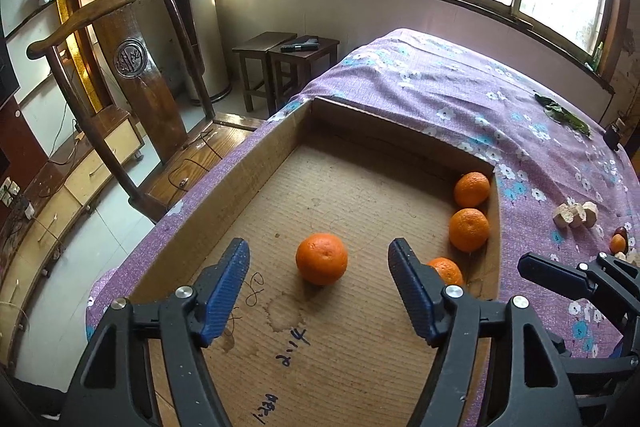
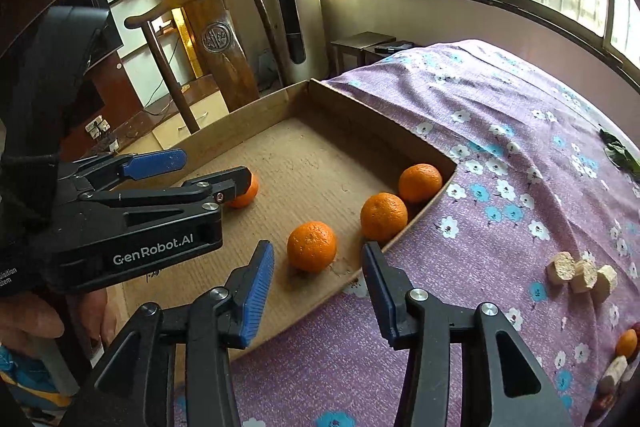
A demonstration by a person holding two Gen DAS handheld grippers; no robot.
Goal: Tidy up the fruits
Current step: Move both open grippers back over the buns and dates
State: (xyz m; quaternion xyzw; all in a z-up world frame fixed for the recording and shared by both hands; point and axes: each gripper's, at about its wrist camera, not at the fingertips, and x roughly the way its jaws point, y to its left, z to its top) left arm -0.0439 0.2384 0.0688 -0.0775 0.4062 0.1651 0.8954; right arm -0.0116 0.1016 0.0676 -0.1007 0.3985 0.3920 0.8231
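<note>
Both my grippers hang over the cardboard tray [image 1: 256, 163] on the purple flowered cloth [image 1: 460, 87]. Left gripper [image 1: 320, 259] has its fingers apart, nothing clamped, one orange [image 1: 321, 258] sitting free on the tray floor between them. Right gripper [image 2: 318, 269] is likewise apart and empty, another orange [image 2: 311, 246] just ahead. Two more oranges [image 2: 420, 182] rest against the tray's right wall (probably rolled there). Left gripper body reads "GenRobot.AI"; pen marks on the tray I can't read reliably.

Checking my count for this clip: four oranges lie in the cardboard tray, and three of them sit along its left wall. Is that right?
The side is wrong. Four oranges lie in the cardboard tray, but the three, and, sit along its right wall, as the left wrist view shows. The fourth lies alone near the middle.
</note>
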